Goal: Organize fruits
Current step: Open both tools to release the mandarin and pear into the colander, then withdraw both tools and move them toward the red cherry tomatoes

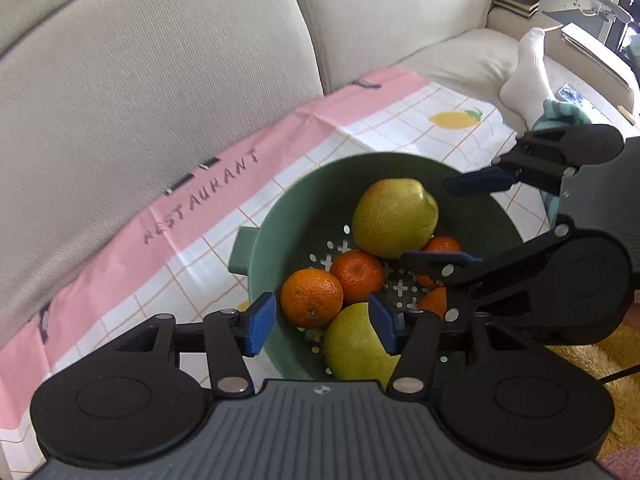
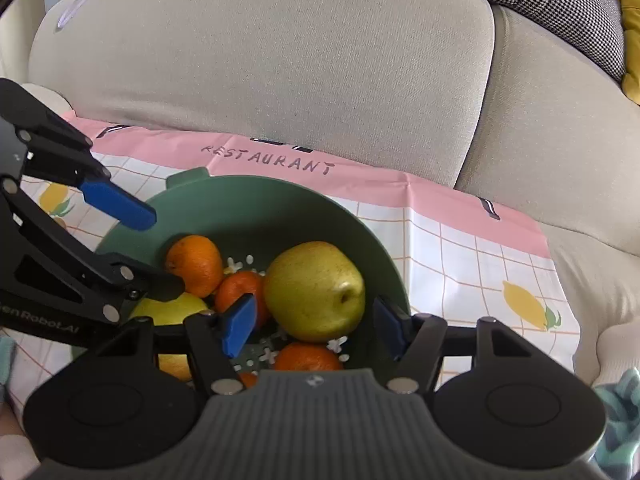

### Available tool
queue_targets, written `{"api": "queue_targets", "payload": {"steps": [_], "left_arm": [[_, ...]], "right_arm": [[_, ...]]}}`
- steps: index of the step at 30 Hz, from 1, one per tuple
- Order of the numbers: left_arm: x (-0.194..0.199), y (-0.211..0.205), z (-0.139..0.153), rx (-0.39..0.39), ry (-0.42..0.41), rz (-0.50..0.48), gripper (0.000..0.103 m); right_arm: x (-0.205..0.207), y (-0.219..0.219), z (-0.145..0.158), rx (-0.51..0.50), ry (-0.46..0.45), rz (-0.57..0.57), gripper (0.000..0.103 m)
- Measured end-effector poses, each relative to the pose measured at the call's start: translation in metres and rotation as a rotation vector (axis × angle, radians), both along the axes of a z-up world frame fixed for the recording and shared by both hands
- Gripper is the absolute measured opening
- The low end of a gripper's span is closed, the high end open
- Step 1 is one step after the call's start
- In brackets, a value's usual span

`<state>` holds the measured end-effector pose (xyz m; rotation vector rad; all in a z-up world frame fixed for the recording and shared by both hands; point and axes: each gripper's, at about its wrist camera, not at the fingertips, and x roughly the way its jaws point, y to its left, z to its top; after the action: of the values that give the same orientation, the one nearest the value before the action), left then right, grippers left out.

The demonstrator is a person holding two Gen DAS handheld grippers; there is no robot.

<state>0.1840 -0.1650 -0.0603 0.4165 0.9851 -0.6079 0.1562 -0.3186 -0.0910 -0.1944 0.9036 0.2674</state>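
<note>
The left gripper (image 1: 322,326), black linkage with blue pads, points steeply downward, jaws apart and empty. The matching right gripper (image 2: 316,328) is likewise angled downward, jaws apart, gripping nothing.

My own left finger (image 1: 384,326) covers the upper side of the nearer pear (image 1: 352,350), and my left gripper's grey body cuts off that pear's lower part, together with the near rim of the green colander (image 1: 280,200). Behind my right gripper's lower finger (image 1: 436,261) two oranges (image 1: 442,246) show only in slivers, so I cannot tell whether they touch each other. In the right wrist view my right gripper's body hides the lower half of the nearest orange (image 2: 306,356), and the tablecloth (image 2: 460,248) runs out past the left edge.
</note>
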Motion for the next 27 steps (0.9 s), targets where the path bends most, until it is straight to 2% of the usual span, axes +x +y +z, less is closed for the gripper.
{"api": "queue_targets", "payload": {"steps": [6, 19, 27], "left_arm": [[-0.023, 0.015, 0.021, 0.022, -0.075, 0.046, 0.066], [-0.074, 0.075, 0.04, 0.041, -0.109, 0.186, 0.069], [-0.095, 0.116, 0.042, -0.007, -0.118, 0.297, 0.07]], "right_arm": [[-0.021, 0.01, 0.015, 0.032, 0.01, -0.036, 0.062], [-0.082, 0.049, 0.029, 0.209, 0.012, -0.109, 0.063], [-0.102, 0.083, 0.036, 0.234, -0.015, -0.068, 0.063]]}}
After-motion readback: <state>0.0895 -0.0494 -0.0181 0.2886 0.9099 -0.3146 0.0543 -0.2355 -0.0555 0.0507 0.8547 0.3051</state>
